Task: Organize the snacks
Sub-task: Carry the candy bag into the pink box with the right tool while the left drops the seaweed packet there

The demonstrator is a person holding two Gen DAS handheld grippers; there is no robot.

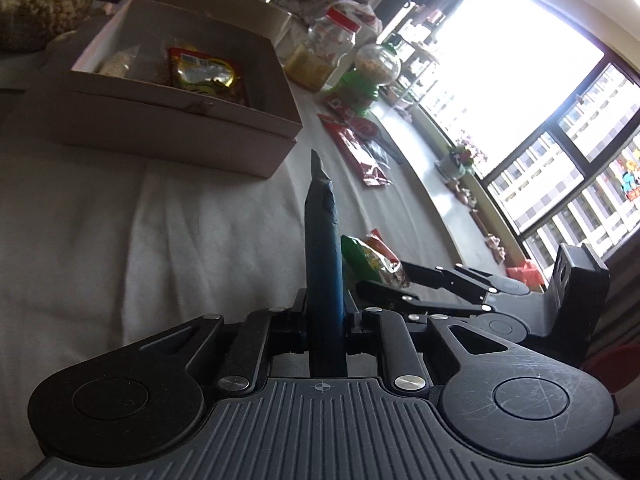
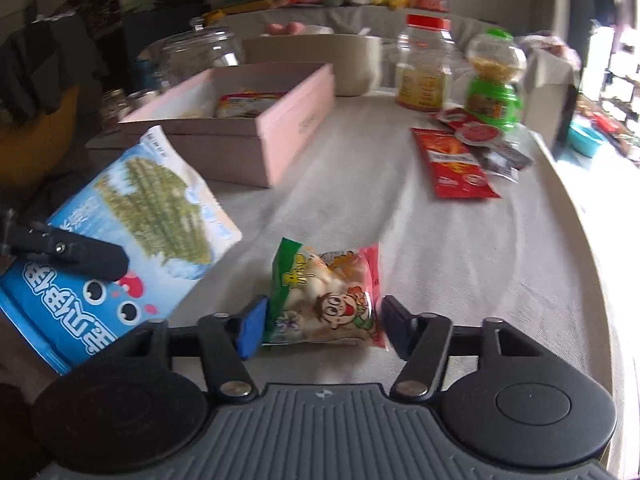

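My left gripper (image 1: 325, 312) is shut on a blue seaweed snack bag (image 1: 322, 240), which stands edge-on between its jaws. In the right wrist view the same blue bag (image 2: 152, 208) hangs at the left, above the table, with a black finger (image 2: 80, 256) of the left gripper across it. My right gripper (image 2: 320, 328) is down at the tablecloth, its jaws on either side of a small green, white and red snack packet (image 2: 324, 292). The pads touch both side edges of that packet. A pink box (image 2: 296, 120) with packets inside stands beyond.
Red snack packets (image 2: 452, 164) lie at the right of the white cloth. Behind them stand a red-lidded plastic jar (image 2: 426, 68) and a green-based candy dispenser (image 2: 494, 84). A glass jar (image 2: 200, 52) sits behind the box. The table's rounded edge (image 2: 592, 240) runs along the right.
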